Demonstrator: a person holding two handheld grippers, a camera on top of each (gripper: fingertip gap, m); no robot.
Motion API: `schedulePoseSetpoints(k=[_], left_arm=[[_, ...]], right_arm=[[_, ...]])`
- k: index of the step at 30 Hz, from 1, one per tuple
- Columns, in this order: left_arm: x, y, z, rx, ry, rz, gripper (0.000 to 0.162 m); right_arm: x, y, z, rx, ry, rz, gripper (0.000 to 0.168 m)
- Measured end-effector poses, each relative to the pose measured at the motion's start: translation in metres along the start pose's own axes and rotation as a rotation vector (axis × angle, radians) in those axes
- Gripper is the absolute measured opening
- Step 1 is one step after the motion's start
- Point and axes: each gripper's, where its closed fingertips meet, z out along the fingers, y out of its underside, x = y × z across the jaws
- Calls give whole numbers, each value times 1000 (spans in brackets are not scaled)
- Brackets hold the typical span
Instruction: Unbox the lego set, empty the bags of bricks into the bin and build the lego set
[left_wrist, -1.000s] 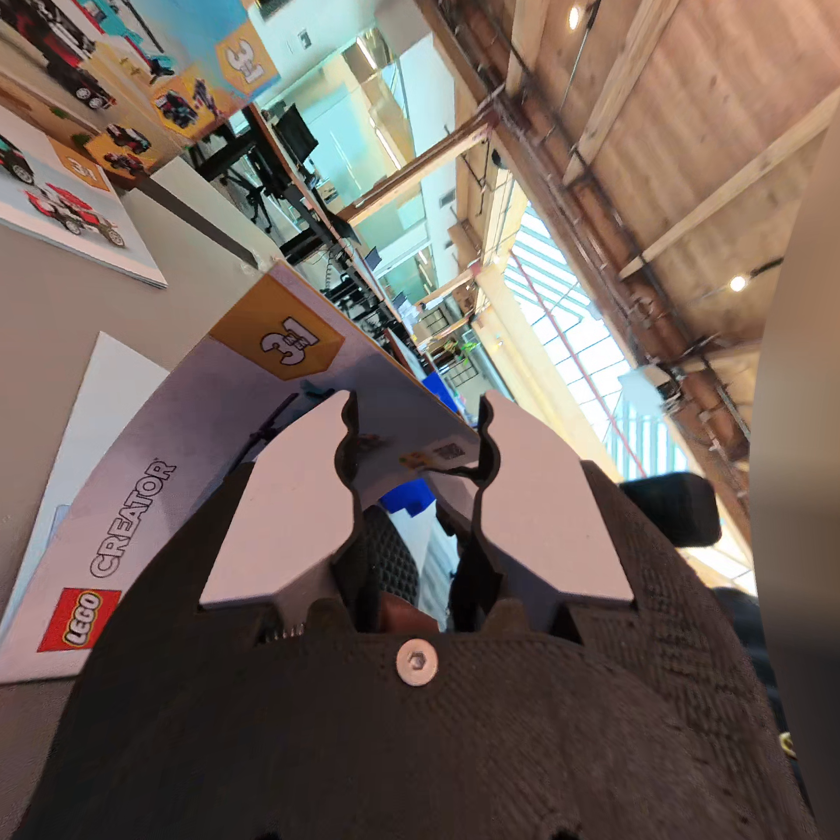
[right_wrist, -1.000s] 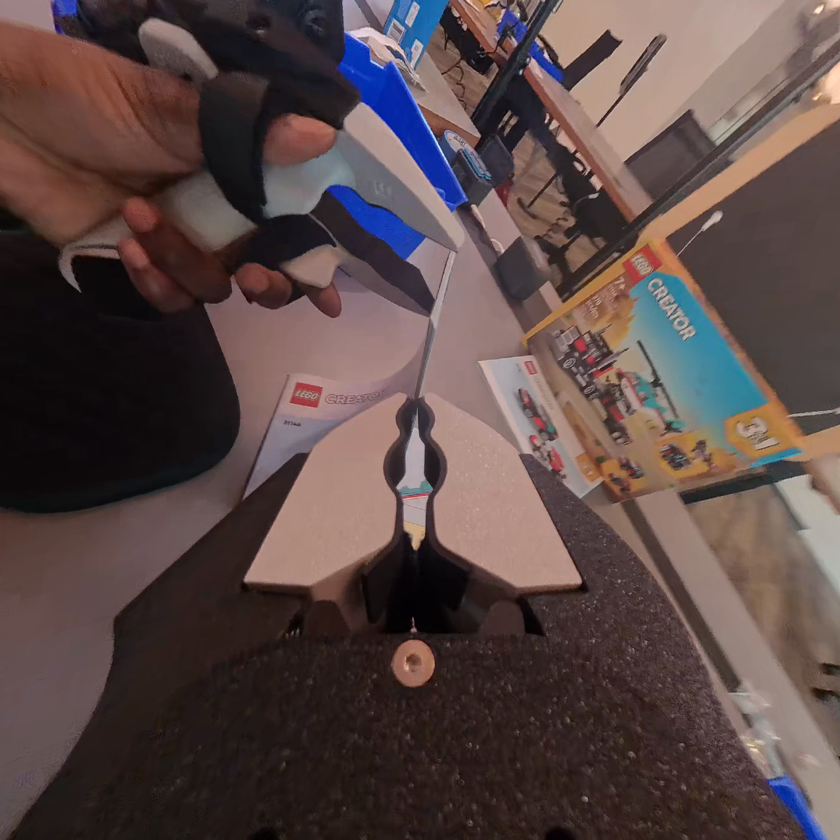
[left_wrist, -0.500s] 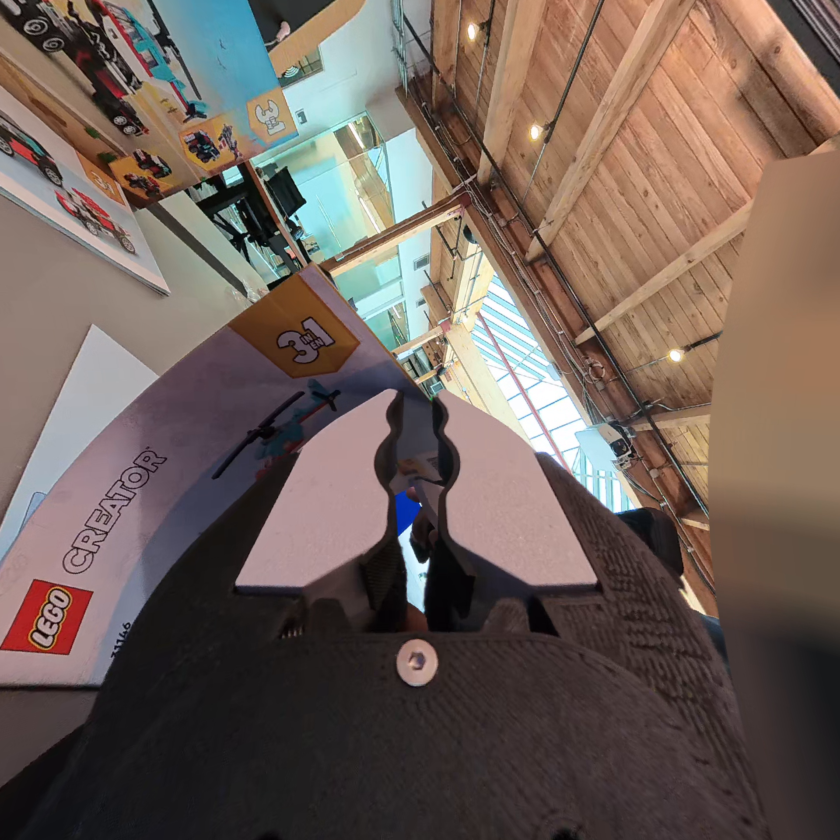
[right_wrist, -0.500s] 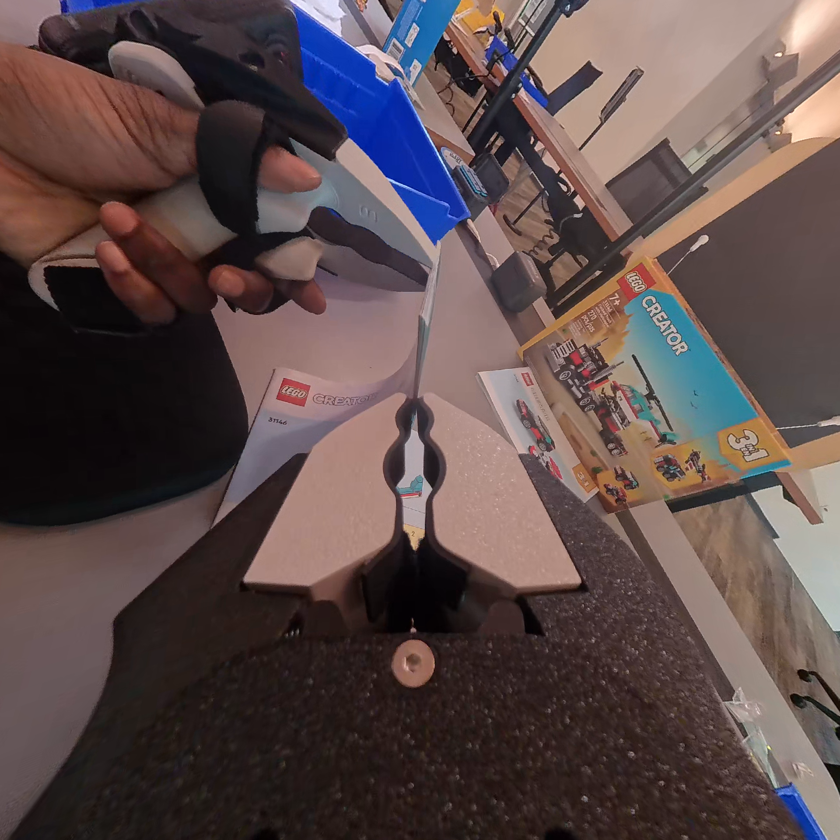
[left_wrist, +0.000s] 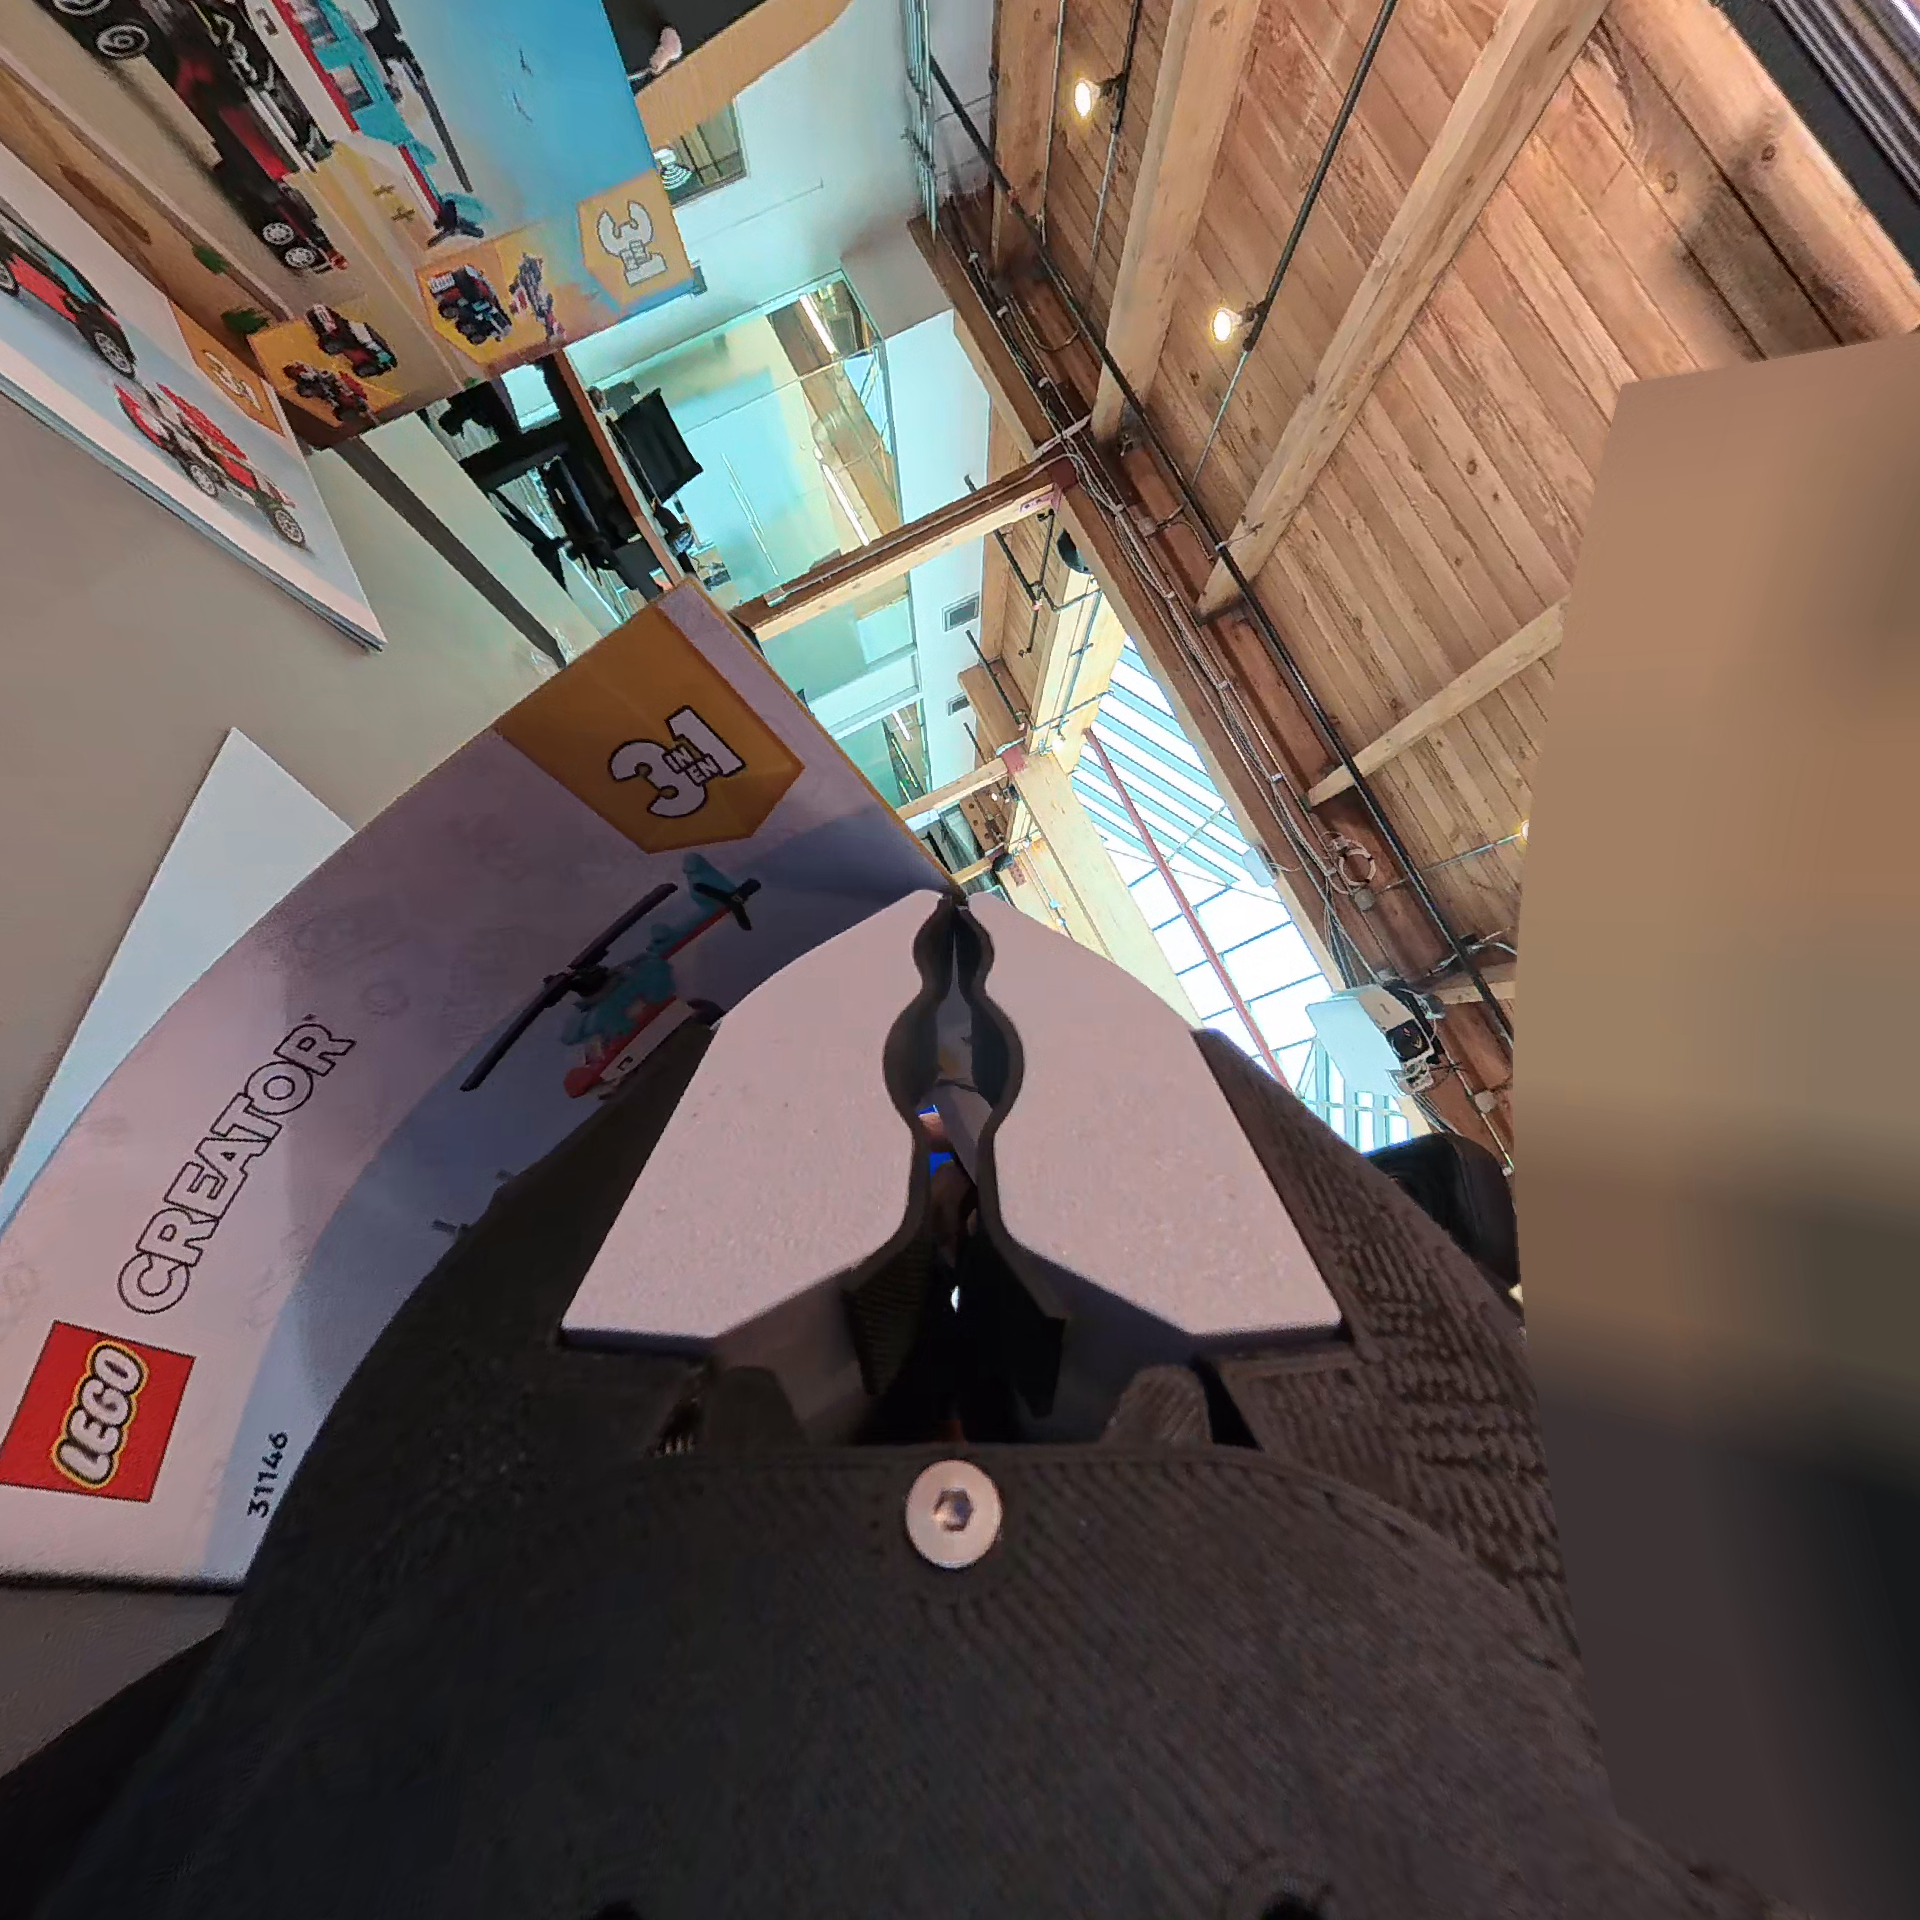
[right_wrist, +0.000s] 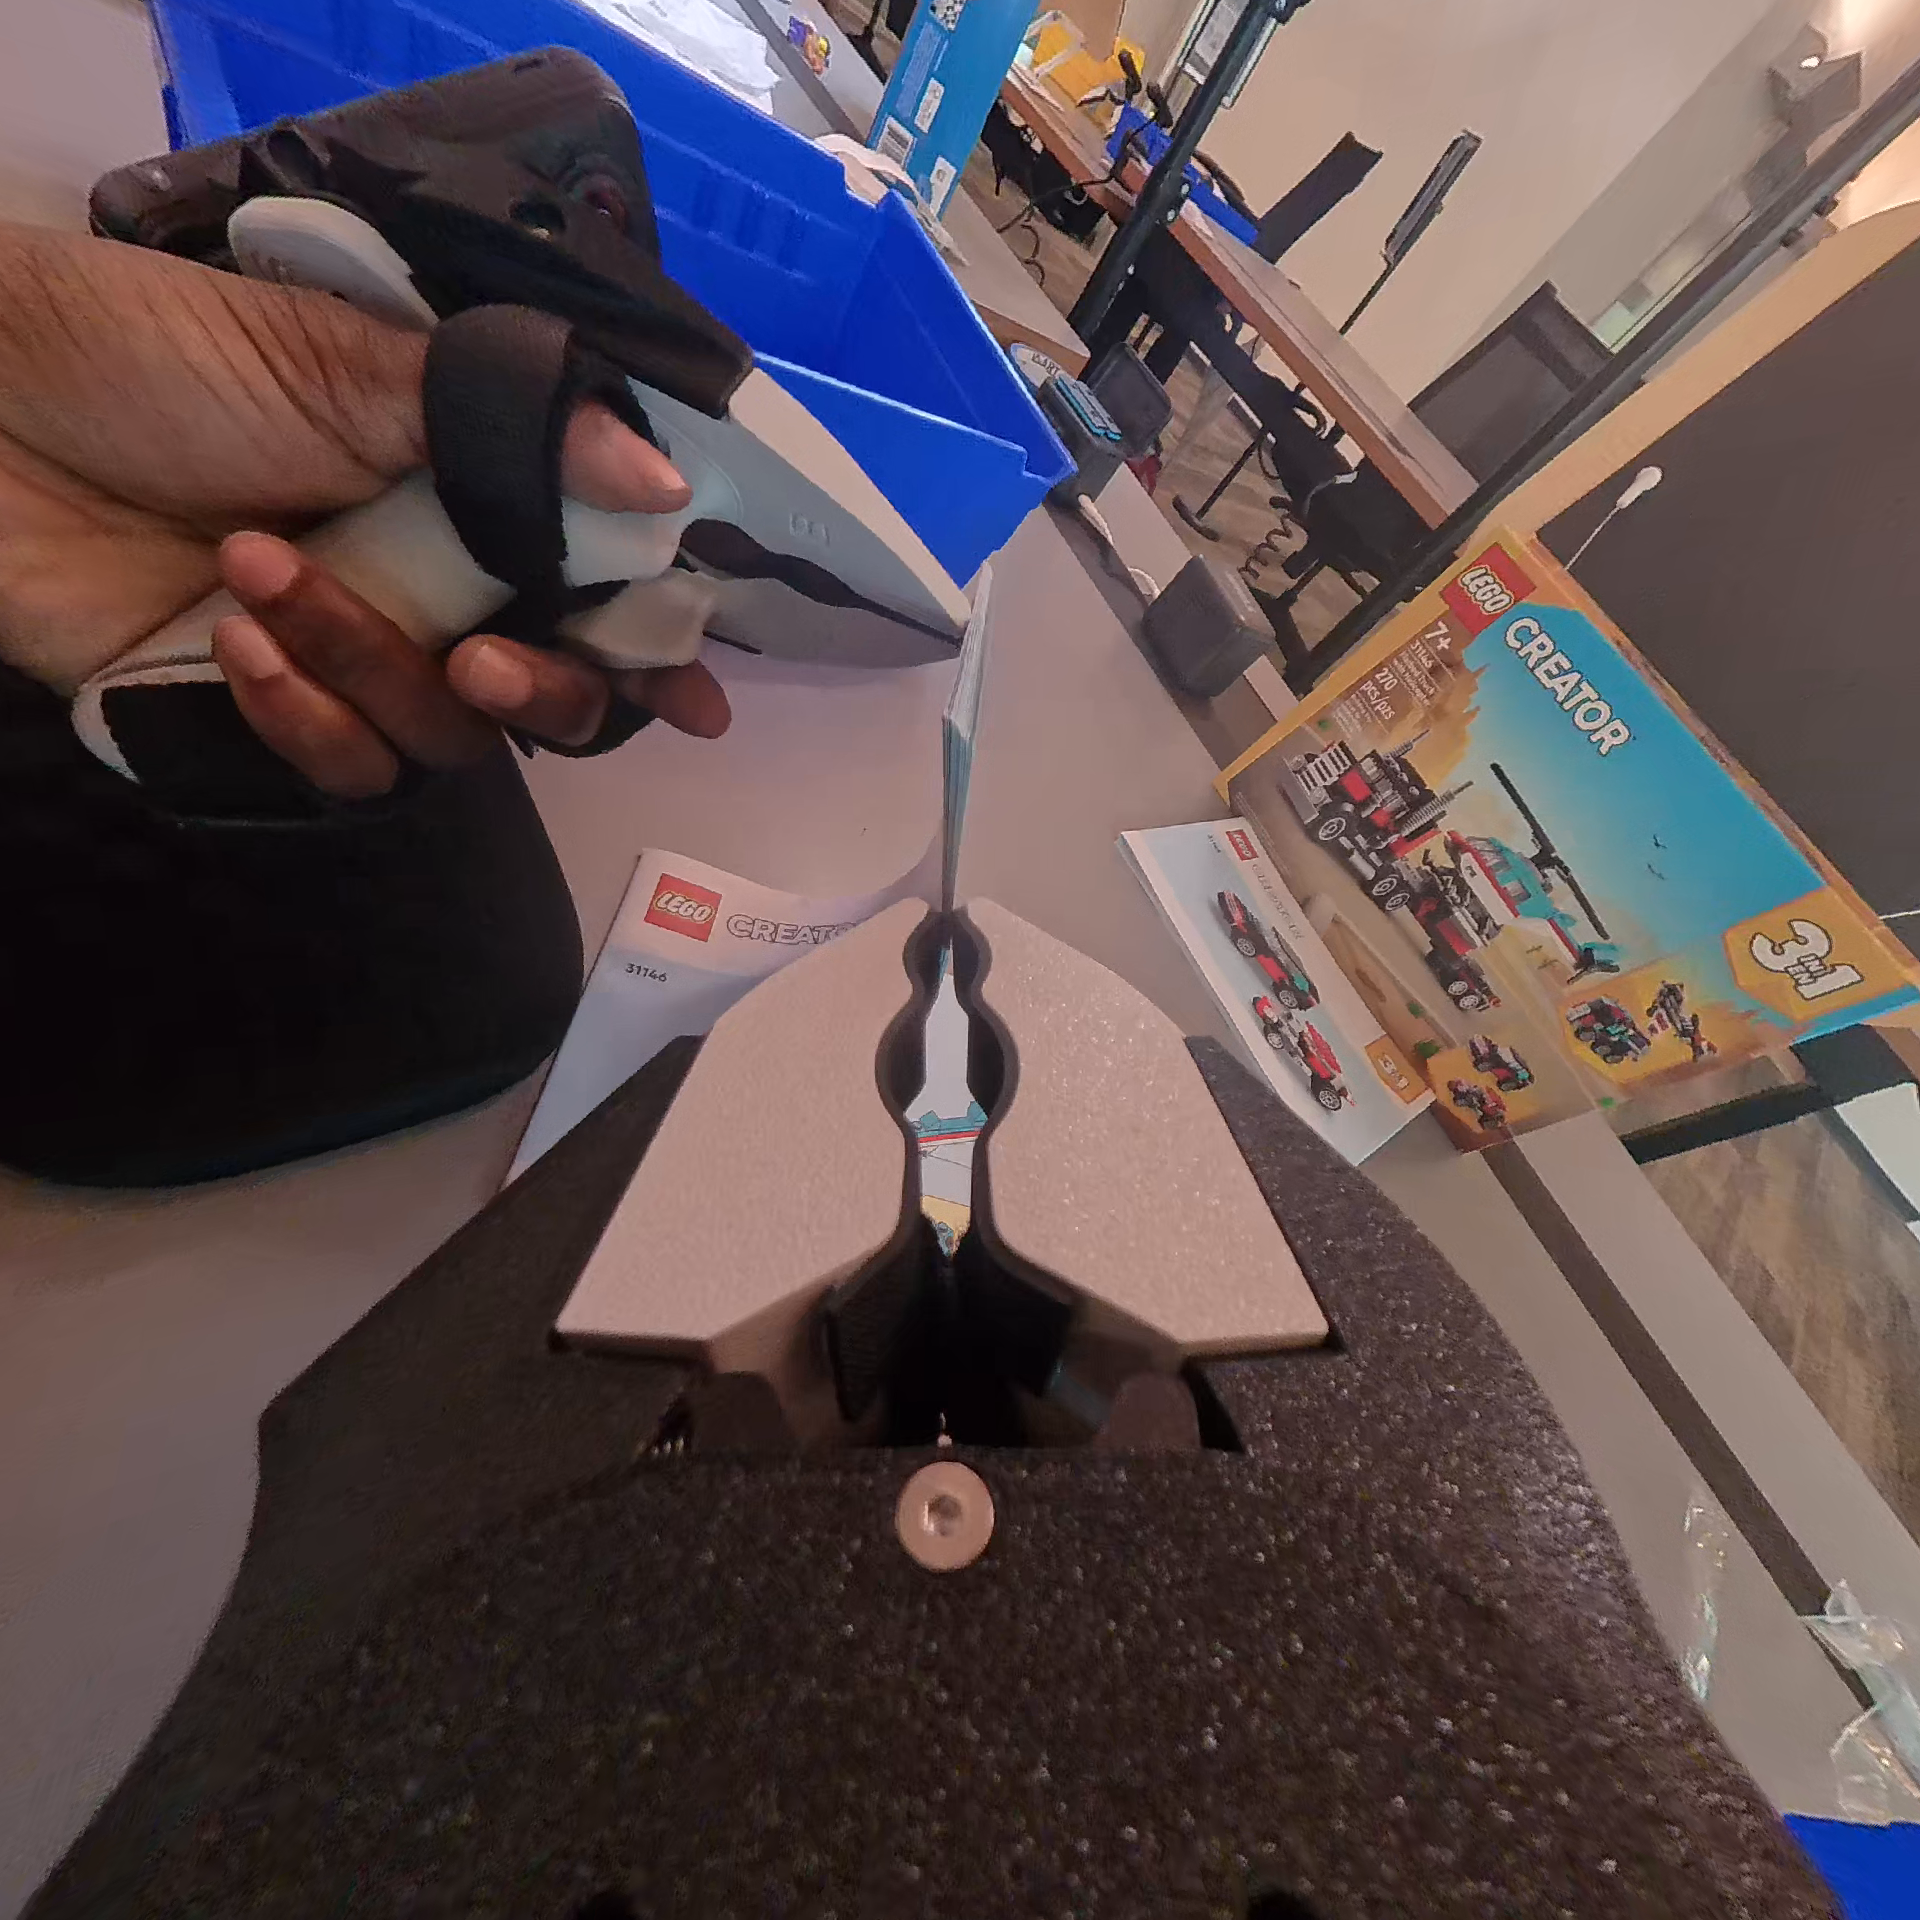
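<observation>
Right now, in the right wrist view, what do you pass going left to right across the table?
Hand holding the left gripper → booklet held on edge in the right gripper → second booklet lying flat → lego box.

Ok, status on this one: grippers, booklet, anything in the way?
Left gripper and right gripper both shut on instruction booklet, its edge lifted off the table. Second booklet and box off to the side. Nothing blocking.

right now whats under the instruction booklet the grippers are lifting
Under the lifted instruction booklet a white sheet lies flat on the grey table. The rest beneath it is covered.
</observation>
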Motion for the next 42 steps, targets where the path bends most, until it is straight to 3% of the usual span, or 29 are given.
schedulePoseSetpoints(k=[3, 6, 15, 24, 31, 32, 38, 42], left_arm=[[-1, 1, 2, 5, 0, -18, 0], [-1, 1, 3, 20, 6, -56, 20], [-9, 9, 12, -5, -12, -91, 35], [-9, 16, 16, -27, -9, -34, 0], [-11, 17, 14, -24, -35, 13, 0], [-11, 15, 13, -17, -38, 12, 2], [-17, 14, 17, -41, -104, 16, 62], [-21, 24, 21, -98, -128, 43, 48]], right_arm=[[2, 5, 0, -6, 6, 3, 2], [2, 8, 0, 2, 9, 0, 2], [2, 18, 2, -4, -9, -18, 2], [3, 24, 0, -14, 6, -36, 2], [4, 25, -2, -6, 13, -22, 2], [5, 27, -2, -15, 20, -32, 2], [4, 31, -4, -52, 46, -114, 2], [0, 31, -4, -62, 60, -181, 2]])
